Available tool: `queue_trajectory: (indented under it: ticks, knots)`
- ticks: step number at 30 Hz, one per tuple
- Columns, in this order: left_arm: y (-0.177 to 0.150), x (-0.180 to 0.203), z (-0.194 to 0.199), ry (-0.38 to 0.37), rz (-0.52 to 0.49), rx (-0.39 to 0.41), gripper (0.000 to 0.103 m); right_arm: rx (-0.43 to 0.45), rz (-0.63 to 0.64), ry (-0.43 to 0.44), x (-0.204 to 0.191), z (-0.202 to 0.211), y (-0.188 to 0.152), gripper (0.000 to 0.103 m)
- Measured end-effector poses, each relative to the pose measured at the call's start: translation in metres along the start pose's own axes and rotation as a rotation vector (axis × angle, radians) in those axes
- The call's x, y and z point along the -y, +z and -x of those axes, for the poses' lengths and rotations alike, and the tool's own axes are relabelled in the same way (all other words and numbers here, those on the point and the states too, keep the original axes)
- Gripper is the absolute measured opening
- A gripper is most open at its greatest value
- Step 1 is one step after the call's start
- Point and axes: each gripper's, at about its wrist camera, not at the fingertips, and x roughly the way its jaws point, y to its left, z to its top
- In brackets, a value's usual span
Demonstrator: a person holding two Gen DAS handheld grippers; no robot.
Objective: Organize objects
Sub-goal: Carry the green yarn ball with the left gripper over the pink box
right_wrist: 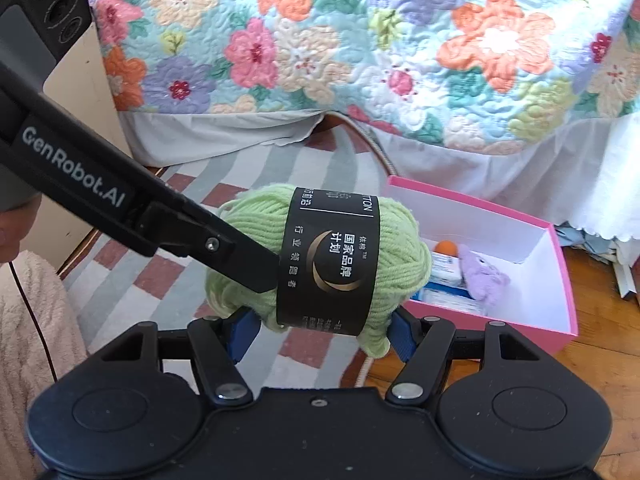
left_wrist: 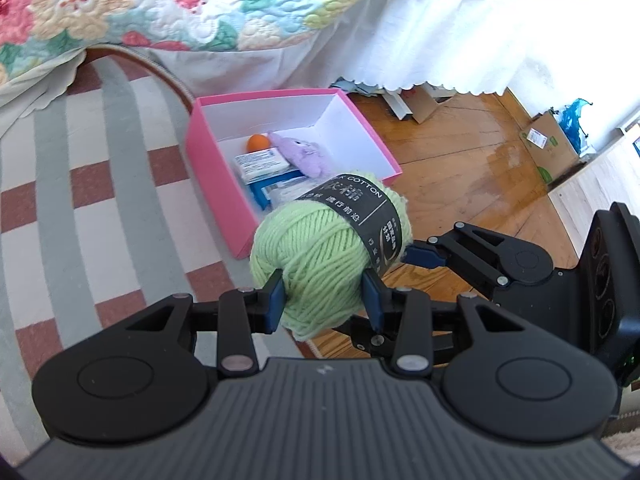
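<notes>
A green yarn ball (left_wrist: 320,252) with a black paper band is held in the air near an open pink box (left_wrist: 216,168). My left gripper (left_wrist: 324,300) is shut on the yarn's lower end. My right gripper (right_wrist: 324,332) has a blue pad at each side of the same yarn ball (right_wrist: 320,256) and grips it too. The left gripper's finger (right_wrist: 248,260) crosses in from the left and presses the yarn. The pink box (right_wrist: 560,280) holds an orange ball (left_wrist: 258,143), a purple plush toy (left_wrist: 304,152) and white and blue packets (left_wrist: 262,162).
A striped red, grey and white rug (left_wrist: 100,208) covers the floor left of the box. A bed with a floral quilt (right_wrist: 360,40) and white skirt stands behind. Cardboard boxes (left_wrist: 548,148) sit on the wooden floor (left_wrist: 460,168) to the right.
</notes>
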Motion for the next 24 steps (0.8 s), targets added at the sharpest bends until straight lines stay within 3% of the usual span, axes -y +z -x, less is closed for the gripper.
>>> queue_trajectory:
  ticks: [13,24]
  knots:
    - [0.039,0.046,-0.029,-0.037,-0.091,-0.018,0.038,0.040,-0.062,-0.114,0.045,0.019,-0.001,0.072]
    - [0.079,0.063,-0.092,-0.048,-0.107,-0.027,0.038,0.011,-0.141,-0.211,0.098,-0.001,0.001,0.071]
